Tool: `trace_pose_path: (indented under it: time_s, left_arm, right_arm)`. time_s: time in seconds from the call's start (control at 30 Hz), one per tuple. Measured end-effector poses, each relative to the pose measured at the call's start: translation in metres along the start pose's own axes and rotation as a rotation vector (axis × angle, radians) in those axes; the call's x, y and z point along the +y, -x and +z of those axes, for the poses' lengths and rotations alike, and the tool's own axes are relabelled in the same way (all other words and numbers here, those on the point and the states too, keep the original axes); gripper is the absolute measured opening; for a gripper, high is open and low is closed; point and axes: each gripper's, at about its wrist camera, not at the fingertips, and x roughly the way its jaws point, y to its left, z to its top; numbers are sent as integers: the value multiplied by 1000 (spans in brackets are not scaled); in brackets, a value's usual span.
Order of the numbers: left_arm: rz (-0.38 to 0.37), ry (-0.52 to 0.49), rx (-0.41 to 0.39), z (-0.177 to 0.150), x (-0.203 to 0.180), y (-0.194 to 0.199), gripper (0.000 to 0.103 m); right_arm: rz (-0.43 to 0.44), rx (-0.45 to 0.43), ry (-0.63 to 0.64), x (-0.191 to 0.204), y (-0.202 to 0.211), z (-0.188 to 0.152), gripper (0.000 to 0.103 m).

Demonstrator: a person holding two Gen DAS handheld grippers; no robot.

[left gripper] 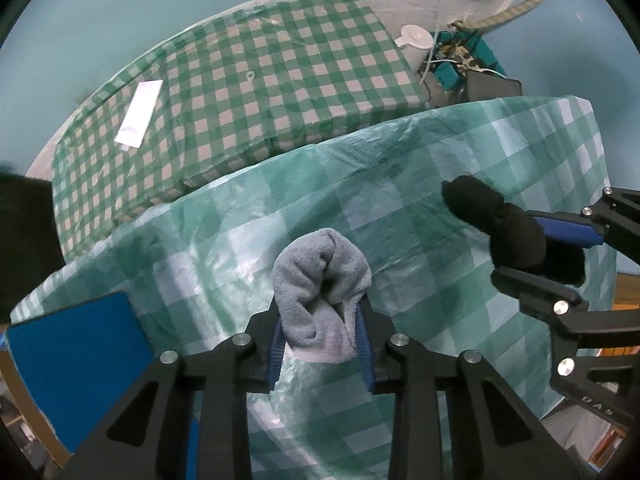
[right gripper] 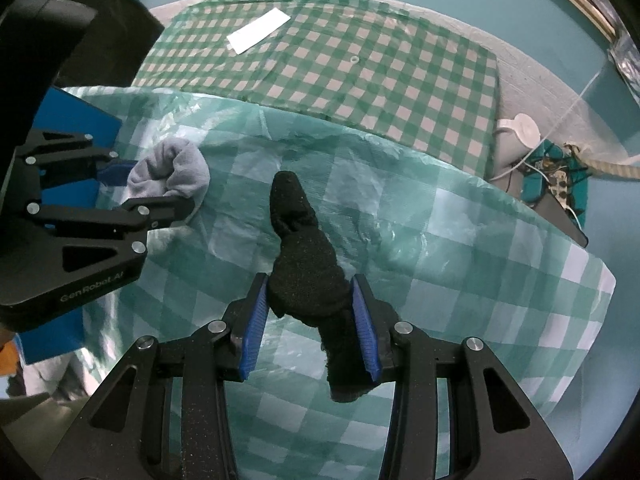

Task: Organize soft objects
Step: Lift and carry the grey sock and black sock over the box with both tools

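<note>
My left gripper (left gripper: 322, 344) is shut on a rolled grey sock (left gripper: 322, 284) and holds it above the pale green checked plastic sheet (left gripper: 420, 208). It also shows in the right wrist view (right gripper: 156, 188), with the grey sock (right gripper: 176, 172) at its tip. My right gripper (right gripper: 310, 320) is shut on a black sock (right gripper: 300, 248), whose toe points forward over the sheet (right gripper: 440, 240). In the left wrist view the right gripper (left gripper: 536, 252) comes in from the right with the black sock (left gripper: 500, 220).
A bed with a green and white checked cover (left gripper: 260, 80) lies behind the sheet, with a white paper strip (left gripper: 138, 114) on it. A blue panel (left gripper: 80, 360) stands at the left. A white jug (left gripper: 416, 40) and tangled cables (right gripper: 560, 176) sit on the floor.
</note>
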Motion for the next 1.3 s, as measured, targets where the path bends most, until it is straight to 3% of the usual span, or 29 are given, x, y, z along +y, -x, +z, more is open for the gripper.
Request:
trace_pose_path:
  time_s: [0.4,0.8,1.3]
  left_arm:
    - [56,21,-61,-39,1,31,30]
    - [107,-20,-157,-70,-13,79,30]
    - [53,66,-229,-109,-5,132,30]
  right_arm:
    - [-15,-11,-13,11,21,-8,40]
    - [-29,-70,-22,26,75,-17,40]
    - [-29,-145,20,59,131,-19,40]
